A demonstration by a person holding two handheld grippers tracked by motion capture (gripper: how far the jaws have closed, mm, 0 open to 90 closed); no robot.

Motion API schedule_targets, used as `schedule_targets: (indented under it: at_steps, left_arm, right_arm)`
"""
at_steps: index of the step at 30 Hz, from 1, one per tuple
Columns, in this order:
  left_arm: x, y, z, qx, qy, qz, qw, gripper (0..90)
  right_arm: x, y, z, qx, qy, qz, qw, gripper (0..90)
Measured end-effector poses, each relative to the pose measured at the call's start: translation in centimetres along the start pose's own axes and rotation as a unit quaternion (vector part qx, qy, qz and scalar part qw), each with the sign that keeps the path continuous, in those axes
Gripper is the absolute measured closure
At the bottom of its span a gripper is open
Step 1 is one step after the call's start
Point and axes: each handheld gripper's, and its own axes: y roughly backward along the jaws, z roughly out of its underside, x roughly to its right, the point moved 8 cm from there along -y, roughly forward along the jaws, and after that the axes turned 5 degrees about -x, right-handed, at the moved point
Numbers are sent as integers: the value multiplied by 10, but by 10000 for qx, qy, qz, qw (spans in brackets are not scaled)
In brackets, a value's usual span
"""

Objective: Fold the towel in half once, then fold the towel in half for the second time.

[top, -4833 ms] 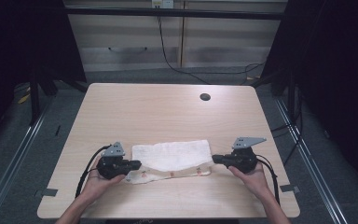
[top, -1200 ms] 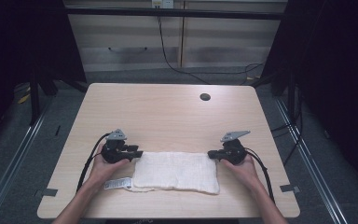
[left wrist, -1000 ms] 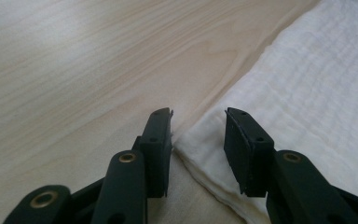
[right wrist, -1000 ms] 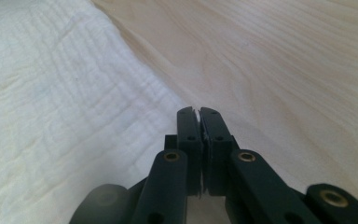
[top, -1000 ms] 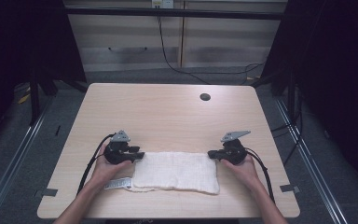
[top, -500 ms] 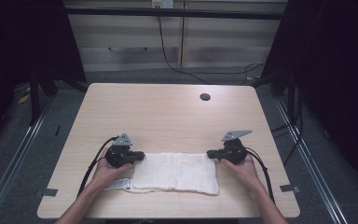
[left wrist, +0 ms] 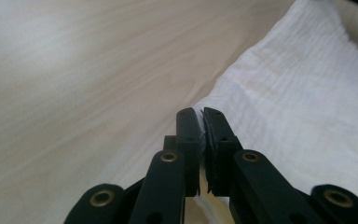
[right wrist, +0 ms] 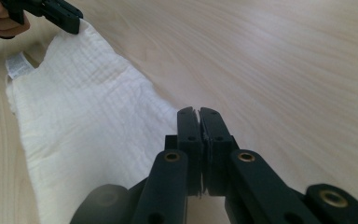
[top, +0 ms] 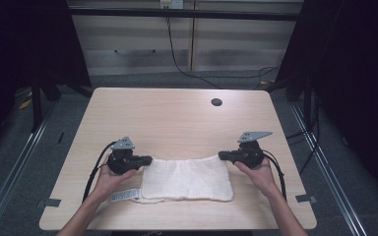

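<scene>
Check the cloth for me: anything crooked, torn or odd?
Nothing torn. The cloth sags between its two pinched far corners, held by the left gripper and right gripper. A label sticks out at its near left corner.

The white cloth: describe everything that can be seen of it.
The white cloth is a soft, crinkle-woven fabric, folded into a wide rectangle near the front edge of the wooden table. A small printed label sticks out at its front left corner. The left gripper pinches its far left corner and the right gripper its far right corner, both shut on the fabric. The far edge sags between them, while the front part lies flat on the table.
</scene>
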Motion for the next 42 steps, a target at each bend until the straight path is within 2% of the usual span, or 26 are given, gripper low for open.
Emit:
schedule_targets:
  at_steps: [7,10,13,14,15,21,26,37,38,41,42]
  left_arm:
    - [-4,17,-28,353,-46,-29,9994,859]
    - [-4,18,-25,389,-35,-38,9992,858]
    - [-5,15,-19,403,39,-10,9992,859]
    - [-8,10,-13,258,43,-76,9996,859]
    - [-8,10,-12,267,83,-46,9996,859]
    - [-12,5,-6,234,166,-76,9996,859]
    - [-13,3,-4,213,194,-96,9995,860]
    - [-12,3,-6,261,230,-178,9992,862]
    - [-11,2,-6,270,253,-200,9991,863]
    - [-11,1,-7,280,268,-199,9990,863]
    - [-12,1,-6,270,279,-200,9990,863]
  right_arm:
    - [7,12,-29,186,93,147,9997,882]
    - [10,15,-34,329,59,187,9993,882]
    - [10,13,-31,331,50,213,9992,882]
    - [8,8,-26,259,144,267,9992,882]
    - [6,7,-25,238,187,274,9992,882]
    - [-11,6,-17,206,384,97,9990,882]
    - [-20,8,-9,164,443,-30,9989,882]
    - [-34,13,6,180,502,-76,9985,882]
    - [-42,14,8,155,608,-126,9979,882]
    - [-51,14,11,129,687,-212,9973,882]
    - [-61,13,16,53,756,-328,9966,882]
